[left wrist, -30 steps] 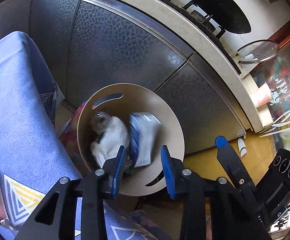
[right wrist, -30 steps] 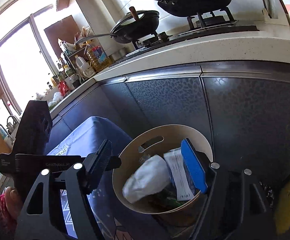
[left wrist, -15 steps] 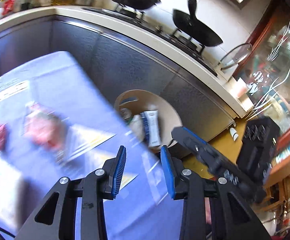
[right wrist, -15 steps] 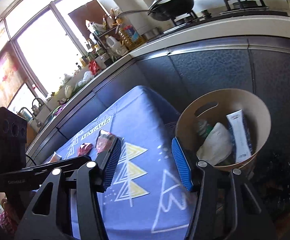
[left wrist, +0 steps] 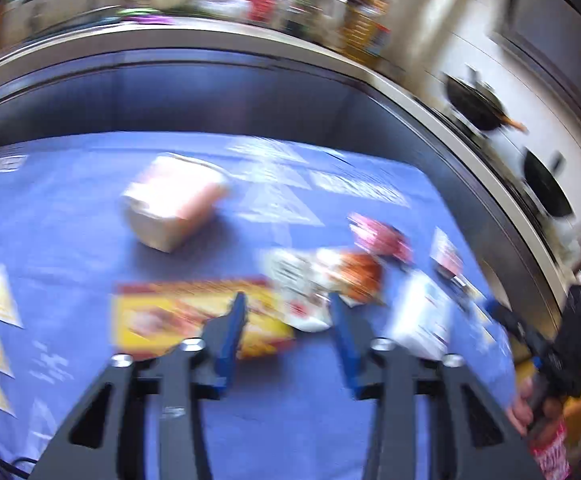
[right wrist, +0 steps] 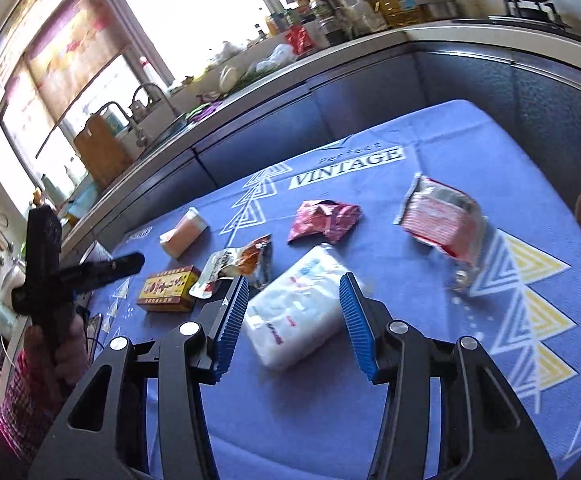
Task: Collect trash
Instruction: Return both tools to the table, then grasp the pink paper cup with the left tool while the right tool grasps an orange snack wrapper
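Swinging back from the bin, we now face the blue tablecloth (right wrist: 430, 360): both grippers (left (left wrist: 286, 332), right (right wrist: 294, 320)) gape empty, right framing the white tissue pack (right wrist: 294, 308) at lower centre.

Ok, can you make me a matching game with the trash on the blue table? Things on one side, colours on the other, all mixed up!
Things:
1. tissue pack
2. crumpled wrapper
3. flat box
4. small carton

Colours:
A. yellow and red
B. pale pink and white
C. white with a bit of blue and red
D. dark magenta-red

Pairs: 1-C, 2-D, 3-A, 4-B

All four lie on the blue tablecloth. The tissue pack sits just ahead of the right gripper, whose jaws are open.
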{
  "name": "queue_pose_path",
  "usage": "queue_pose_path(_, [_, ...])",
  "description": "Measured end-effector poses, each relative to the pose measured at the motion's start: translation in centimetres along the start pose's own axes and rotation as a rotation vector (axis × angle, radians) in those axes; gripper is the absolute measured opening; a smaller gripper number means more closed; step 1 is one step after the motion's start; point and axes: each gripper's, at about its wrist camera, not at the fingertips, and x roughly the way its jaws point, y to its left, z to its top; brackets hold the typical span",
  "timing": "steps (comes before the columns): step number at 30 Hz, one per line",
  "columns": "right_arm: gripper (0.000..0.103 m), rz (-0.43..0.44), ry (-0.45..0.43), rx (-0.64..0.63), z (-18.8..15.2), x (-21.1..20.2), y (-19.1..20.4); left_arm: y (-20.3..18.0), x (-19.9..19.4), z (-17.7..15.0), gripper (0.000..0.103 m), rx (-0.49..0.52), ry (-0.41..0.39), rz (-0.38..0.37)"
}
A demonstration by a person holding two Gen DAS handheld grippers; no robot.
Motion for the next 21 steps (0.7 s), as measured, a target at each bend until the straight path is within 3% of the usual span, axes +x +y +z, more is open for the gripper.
queue_pose_path(2, [0.048,0.013,0.030,-0.037,0.8,1.7,1.9,4.1,-0.1,2.3,0.068,-0.098,-0.027,0.011])
queue_pose_path(6, [0.048,0.035,0.090,-0.022,2.8,4.7,2.9,9.4,2.1,6.3,0.068,-0.223,0.009,-0.097])
queue_pose_path(9, [0.048,0.039,0.154,0.000,3.8,6.9,2.2,10.7,5.4,8.1,0.068,-0.211,0.074,-0.121])
queue_pose_path(14, [0.050,0.025,0.262,-0.006,4.8,10.3,1.2,10.2,9.5,7.9,0.066,-0.174,0.188,-0.244])
queue_pose_path(16, [0.050,0.026,0.304,-0.007,5.0,11.5,1.2,9.7,10.0,7.4,0.059,-0.136,0.205,-0.262])
queue_pose_path(18, [0.050,0.018,0.344,-0.019,5.2,12.9,1.5,9.4,10.1,6.7,0.043,-0.126,0.230,-0.301])
queue_pose_path(21, [0.050,0.010,0.377,-0.059,4.9,14.4,2.3,8.2,9.8,5.8,0.038,-0.091,0.247,-0.318])
